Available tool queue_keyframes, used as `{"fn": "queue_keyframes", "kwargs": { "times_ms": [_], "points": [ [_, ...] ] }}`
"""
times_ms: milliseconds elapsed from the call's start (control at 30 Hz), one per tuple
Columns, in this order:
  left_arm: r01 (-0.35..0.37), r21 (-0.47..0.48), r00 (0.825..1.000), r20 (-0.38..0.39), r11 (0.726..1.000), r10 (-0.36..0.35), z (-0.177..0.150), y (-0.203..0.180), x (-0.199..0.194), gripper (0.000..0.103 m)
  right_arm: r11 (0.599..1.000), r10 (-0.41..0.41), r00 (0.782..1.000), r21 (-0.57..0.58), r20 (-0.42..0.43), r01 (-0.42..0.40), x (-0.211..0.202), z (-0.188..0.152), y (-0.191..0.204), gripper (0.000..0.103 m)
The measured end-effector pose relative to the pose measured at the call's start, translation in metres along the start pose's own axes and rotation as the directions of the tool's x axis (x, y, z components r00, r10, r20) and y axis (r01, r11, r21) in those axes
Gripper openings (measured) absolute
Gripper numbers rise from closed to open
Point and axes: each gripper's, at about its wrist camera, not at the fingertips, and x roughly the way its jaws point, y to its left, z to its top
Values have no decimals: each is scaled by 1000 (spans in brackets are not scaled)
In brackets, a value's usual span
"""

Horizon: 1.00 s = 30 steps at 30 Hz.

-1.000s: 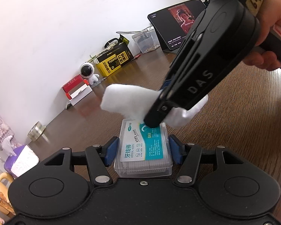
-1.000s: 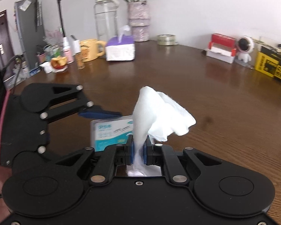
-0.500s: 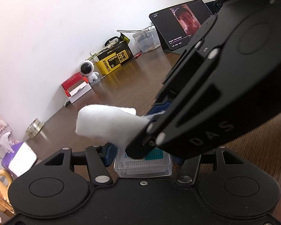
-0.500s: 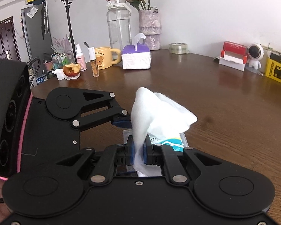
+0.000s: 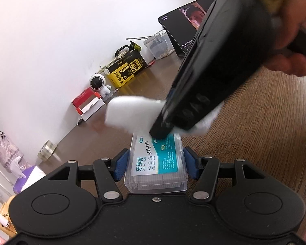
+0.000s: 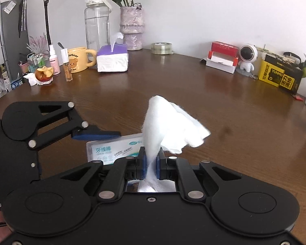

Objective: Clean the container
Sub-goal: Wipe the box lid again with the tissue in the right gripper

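Observation:
A clear plastic dental floss container (image 5: 157, 163) with a teal and white label sits between the blue pads of my left gripper (image 5: 156, 162), which is shut on its sides and holds it on the brown table. My right gripper (image 6: 151, 159) is shut on a white cotton wipe (image 6: 169, 130). In the left wrist view the right gripper (image 5: 163, 131) comes down from the upper right, its tip and the wipe (image 5: 130, 114) pressed on the far end of the container's lid. The container also shows in the right wrist view (image 6: 112, 149).
Along the wall stand a red and white box (image 5: 87, 104), an astronaut figure (image 5: 99, 83), a yellow box (image 5: 128, 70) and a tablet (image 5: 183, 22). A tissue pack (image 6: 112, 59), yellow mug (image 6: 77, 59), tape roll (image 6: 162, 48) and bottles (image 6: 55, 61) stand at the back left.
My right gripper has drawn back from over the near part of the container to its far end, dragging the wipe across the lid. The left gripper and container have not moved.

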Motion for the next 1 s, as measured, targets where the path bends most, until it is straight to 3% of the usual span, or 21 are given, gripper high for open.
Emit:
{"fn": "queue_keyframes", "kwargs": {
  "times_ms": [233,600,733,1000],
  "points": [
    [9,-12,1000,-2,1000,-9,-2,12,7,58,994,60,998,-89,8,-59,-5,1,37,9],
    [33,-38,999,-3,999,-33,-8,36,22,58,999,34,999,27,28,-35,3,1,-5,9],
    [28,-38,1000,-6,999,-28,-8,42,28,58,997,62,997,49,39,-64,2,-5,-8,9],
    [30,-41,1000,-8,999,-30,6,25,38,58,986,164,985,-27,45,-163,-4,-10,18,9]
  ]
}}
